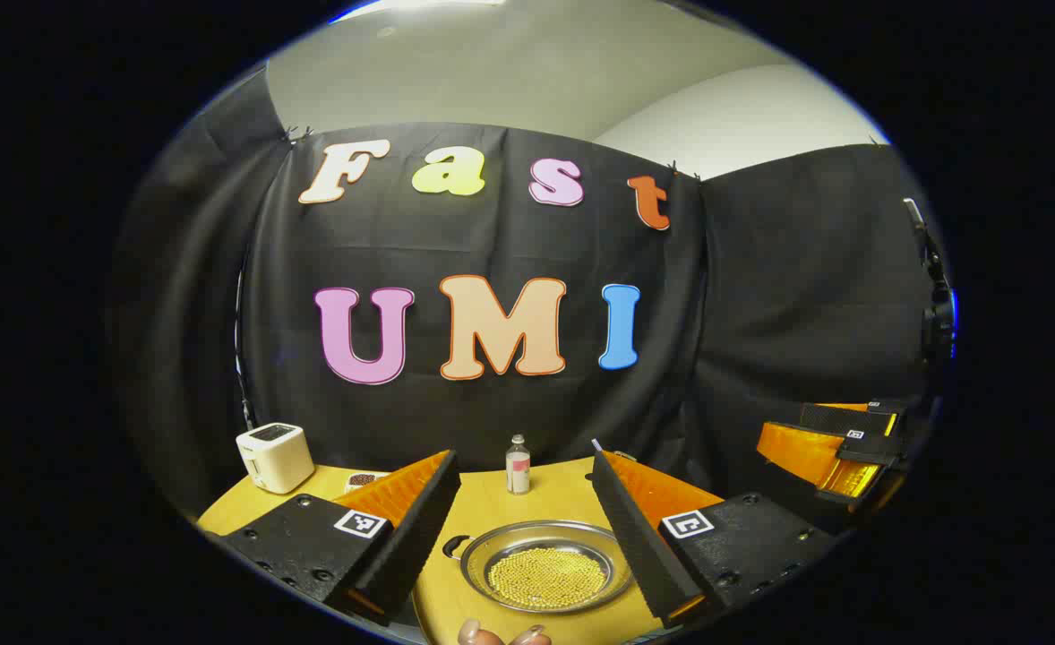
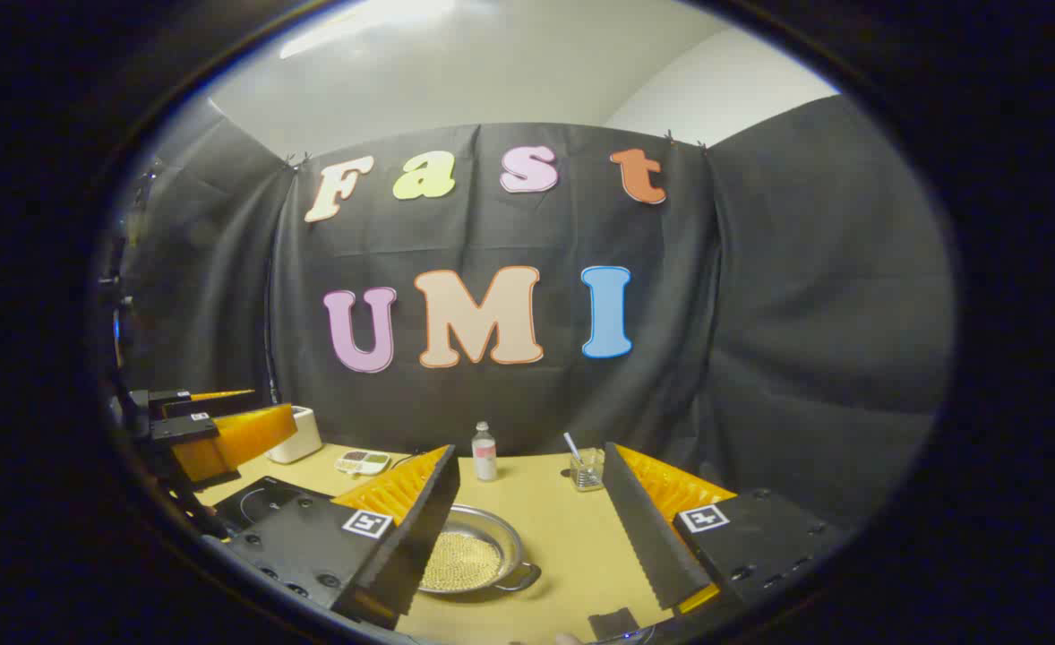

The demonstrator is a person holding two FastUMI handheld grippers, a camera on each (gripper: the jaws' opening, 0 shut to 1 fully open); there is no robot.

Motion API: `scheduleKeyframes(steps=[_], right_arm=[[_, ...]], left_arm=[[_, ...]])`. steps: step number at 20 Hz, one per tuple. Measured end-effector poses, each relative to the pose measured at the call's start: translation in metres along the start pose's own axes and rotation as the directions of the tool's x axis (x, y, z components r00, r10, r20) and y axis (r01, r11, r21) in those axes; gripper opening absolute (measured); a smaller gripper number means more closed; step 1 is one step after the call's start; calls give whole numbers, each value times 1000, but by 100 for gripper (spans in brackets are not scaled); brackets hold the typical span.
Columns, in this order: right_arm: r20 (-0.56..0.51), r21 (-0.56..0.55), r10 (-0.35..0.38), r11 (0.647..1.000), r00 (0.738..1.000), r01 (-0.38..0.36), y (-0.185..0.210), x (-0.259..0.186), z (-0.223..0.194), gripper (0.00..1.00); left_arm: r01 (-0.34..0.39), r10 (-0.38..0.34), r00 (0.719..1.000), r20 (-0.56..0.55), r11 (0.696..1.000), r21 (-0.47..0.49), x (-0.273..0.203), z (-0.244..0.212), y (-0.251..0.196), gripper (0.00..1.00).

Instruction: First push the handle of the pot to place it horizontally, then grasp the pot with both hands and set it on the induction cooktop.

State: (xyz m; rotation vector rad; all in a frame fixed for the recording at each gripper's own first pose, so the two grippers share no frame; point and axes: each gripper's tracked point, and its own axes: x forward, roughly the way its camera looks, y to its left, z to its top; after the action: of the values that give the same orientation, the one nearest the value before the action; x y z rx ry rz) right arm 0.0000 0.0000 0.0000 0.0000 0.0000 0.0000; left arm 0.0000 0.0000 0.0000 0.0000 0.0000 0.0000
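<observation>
On the table (image 2: 545,528), the pot (image 1: 545,566) sits toward the near edge, with small beads (image 1: 545,578) lying in it. In the left gripper view it lies between that left gripper's (image 1: 527,555) spread fingers. Behind the pot a small bottle (image 1: 518,466) stands near the cloth wall. A toaster (image 1: 274,457) sits far left at the back, with what may be a small dish (image 2: 362,462) just right of it. The induction cooktop (image 2: 263,503) lies left of the pot. A glass (image 2: 587,469) stands right of the bottle.

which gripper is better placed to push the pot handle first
Probably left: the pot sits centred between the left gripper fingers, its loop handle near one. In the right gripper view the pot lies off-centre.
</observation>
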Motion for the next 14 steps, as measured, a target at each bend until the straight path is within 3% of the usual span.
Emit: scheduleKeyframes(steps=[6, 12, 13, 14], right_arm=[[14, 4, 37, 999, 999, -37, -3, -2, 7, 94], [-15, 22, 169, 985, 985, -169, 3, 20, -5, 94], [-25, 31, 193, 981, 981, -192, 3, 22, -8, 95], [-27, 41, 213, 977, 977, -212, 1, 21, -11, 95]], left_arm=[[-45, 45, 999, -4, 999, -5, 8, 1, 1, 96], [-138, 139, 990, -25, 990, 17, 7, -5, -1, 96], [-147, 147, 988, -39, 989, 12, 6, -10, -3, 92], [-161, 161, 986, -52, 987, 7, 4, -16, -5, 96]])
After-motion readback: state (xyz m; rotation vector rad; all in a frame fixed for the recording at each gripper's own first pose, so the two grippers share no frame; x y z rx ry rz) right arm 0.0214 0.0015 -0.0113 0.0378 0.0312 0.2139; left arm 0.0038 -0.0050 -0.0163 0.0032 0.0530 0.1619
